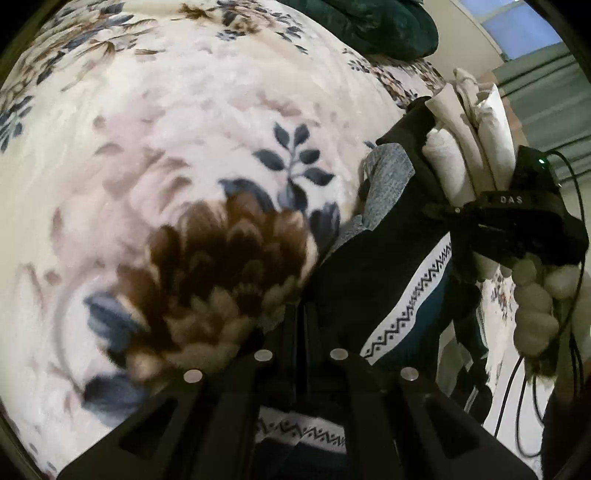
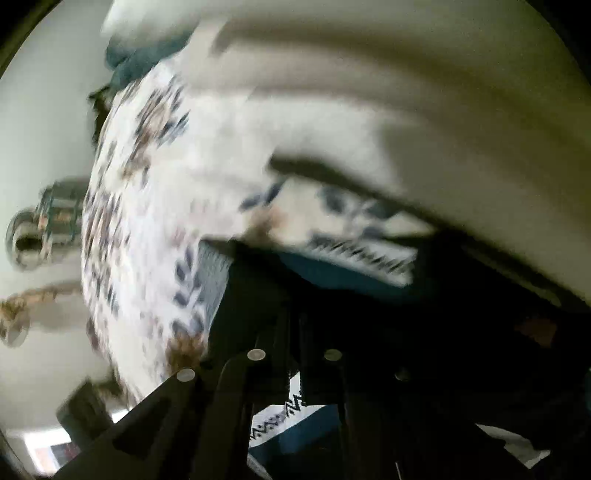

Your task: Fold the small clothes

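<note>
Garment (image 1: 373, 273): dark, with a white zigzag band (image 1: 410, 306) and a grey knit part (image 1: 388, 177), lying on the floral blanket (image 1: 177, 122) at the right of the left wrist view. Left gripper (image 1: 301, 317) has its jaws closed together, with the dark cloth and its patterned band pinched at the tips. Right gripper (image 1: 509, 221) appears in that same view further right, held in a white-gloved hand (image 1: 535, 299), just beside a stack of pale folded cloth (image 1: 476, 136). From its own camera (badly blurred) the right gripper (image 2: 297, 332) is likewise closed, dark fabric bunched at its fingers and the zigzag band (image 2: 280, 417) showing beneath them. A dark green cloth (image 1: 369, 26) lies at the blanket's far edge.
</note>
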The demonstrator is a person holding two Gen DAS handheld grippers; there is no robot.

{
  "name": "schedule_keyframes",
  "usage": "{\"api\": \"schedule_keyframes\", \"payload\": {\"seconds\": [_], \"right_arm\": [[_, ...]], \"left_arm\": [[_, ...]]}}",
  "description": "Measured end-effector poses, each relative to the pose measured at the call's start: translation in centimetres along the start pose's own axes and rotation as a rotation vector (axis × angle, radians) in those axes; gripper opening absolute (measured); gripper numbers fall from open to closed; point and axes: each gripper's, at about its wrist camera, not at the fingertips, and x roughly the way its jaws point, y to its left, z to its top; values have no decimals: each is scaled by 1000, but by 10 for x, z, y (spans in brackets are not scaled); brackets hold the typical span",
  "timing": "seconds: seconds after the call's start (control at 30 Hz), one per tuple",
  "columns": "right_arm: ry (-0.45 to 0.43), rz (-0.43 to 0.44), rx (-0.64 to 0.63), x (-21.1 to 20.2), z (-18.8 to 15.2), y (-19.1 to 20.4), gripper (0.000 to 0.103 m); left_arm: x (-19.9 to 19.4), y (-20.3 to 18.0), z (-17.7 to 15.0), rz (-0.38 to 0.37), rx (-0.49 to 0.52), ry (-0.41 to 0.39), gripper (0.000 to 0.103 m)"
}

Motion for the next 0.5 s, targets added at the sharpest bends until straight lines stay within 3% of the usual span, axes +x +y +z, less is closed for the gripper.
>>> {"api": "schedule_keyframes", "payload": {"seconds": [0.1,0.13,0.23,0.3,0.37,0.43,0.5], "right_arm": [[60,-9,-6,7,2,2,5],[64,-11,-9,7,3,4,10],[47,23,-50,4,9,17,48],[36,41,-67,11,16,26,48],[12,-11,-107,21,24,35,3],[27,-47,-92,26,30,35,3],[51,-11,-73,12,23,31,8]], "left_arm": [[-4,-4,1,-6,13,-1,1],[-5,-6,2,-11,16,-3,1],[-5,-9,5,-17,31,-1,1],[-3,-7,5,-12,31,6,1],[-2,-4,7,-21,30,21,2],[-4,-6,11,-4,47,36,3],[-8,-14,16,50,95,37,3]]}}
